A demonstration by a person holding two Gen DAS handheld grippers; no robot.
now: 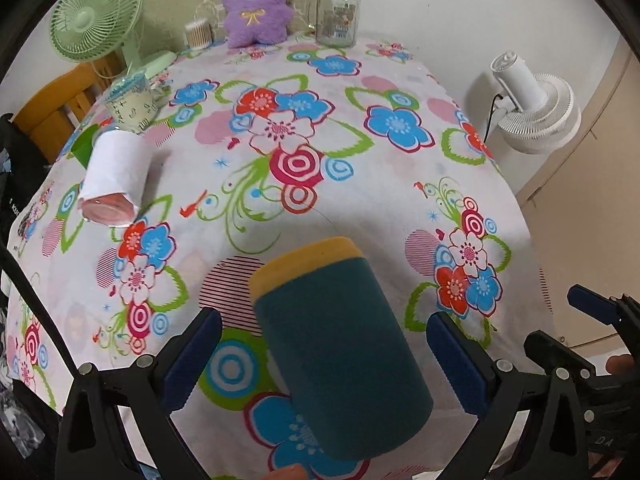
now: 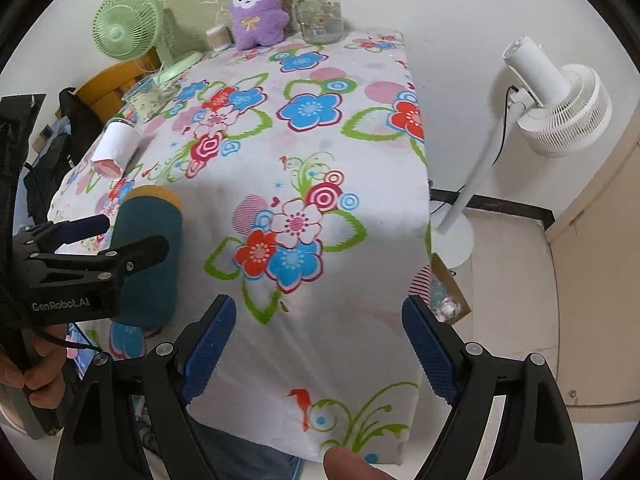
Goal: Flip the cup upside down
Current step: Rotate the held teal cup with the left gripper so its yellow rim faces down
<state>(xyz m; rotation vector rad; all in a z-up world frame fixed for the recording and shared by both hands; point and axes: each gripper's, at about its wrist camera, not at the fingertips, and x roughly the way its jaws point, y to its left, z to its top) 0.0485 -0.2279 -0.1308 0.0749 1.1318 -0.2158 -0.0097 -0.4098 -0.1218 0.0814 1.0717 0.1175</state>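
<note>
Left wrist: teal cup [image 1: 340,344] upright btwn spread left claw [image 1: 324,364] pads, untouched; right claw [image 2: 320,352] released.

"GenRobot.AI" in pale letters on black body of my left gripper [image 2: 132,236], seen from right wrist cam. Glass jar [image 1: 337,14] at far table edge has printed label, too small to read. White lettering on black bag [image 2: 74,140] at left, partly cut off, can't make out.
</note>
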